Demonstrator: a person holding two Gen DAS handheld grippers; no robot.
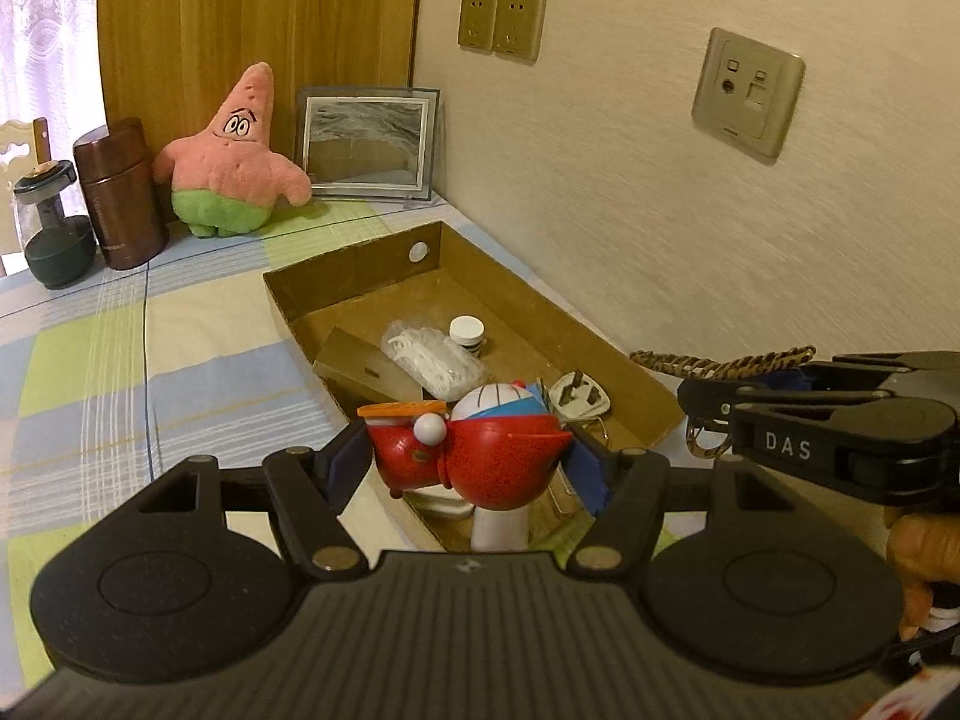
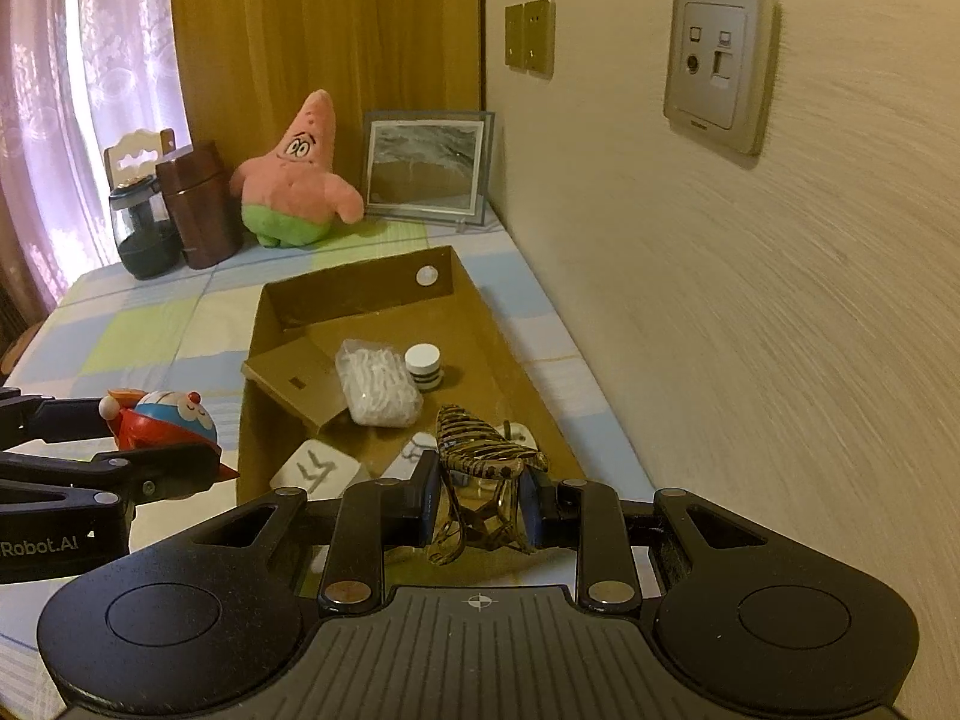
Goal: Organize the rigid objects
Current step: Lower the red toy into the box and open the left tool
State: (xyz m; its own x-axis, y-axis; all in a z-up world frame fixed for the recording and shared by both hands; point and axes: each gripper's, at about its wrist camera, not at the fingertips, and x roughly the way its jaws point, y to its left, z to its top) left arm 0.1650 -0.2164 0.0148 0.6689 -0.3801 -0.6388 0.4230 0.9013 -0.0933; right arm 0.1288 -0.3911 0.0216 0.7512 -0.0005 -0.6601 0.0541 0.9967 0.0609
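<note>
**Two items carried to the box**

While the red toy figure [image 1: 480, 450] is clamped by the left gripper [image 1: 468, 468] over the cardboard box [image 2: 510, 324] near end, folded glasses [image 2: 480, 462] are pinched by the right gripper [image 2: 480, 510] beside it. Several items already lie inside; both held pieces remain to be set down.

A bench covered with a pastel checked cloth [image 2: 150, 336] of blue, green and cream squares stands against the wall. An open, shallow brown cardboard box [image 2: 360, 294] lies on it beside the wall. Beyond the box, a framed grey-and-sand picture [image 2: 427, 165] stands in the corner. Left of the box's far end sit a pink star-shaped plush toy in green shorts [image 2: 294, 180], a brown cylindrical canister [image 2: 201, 207] and a dark glass jar [image 2: 144, 234].
</note>
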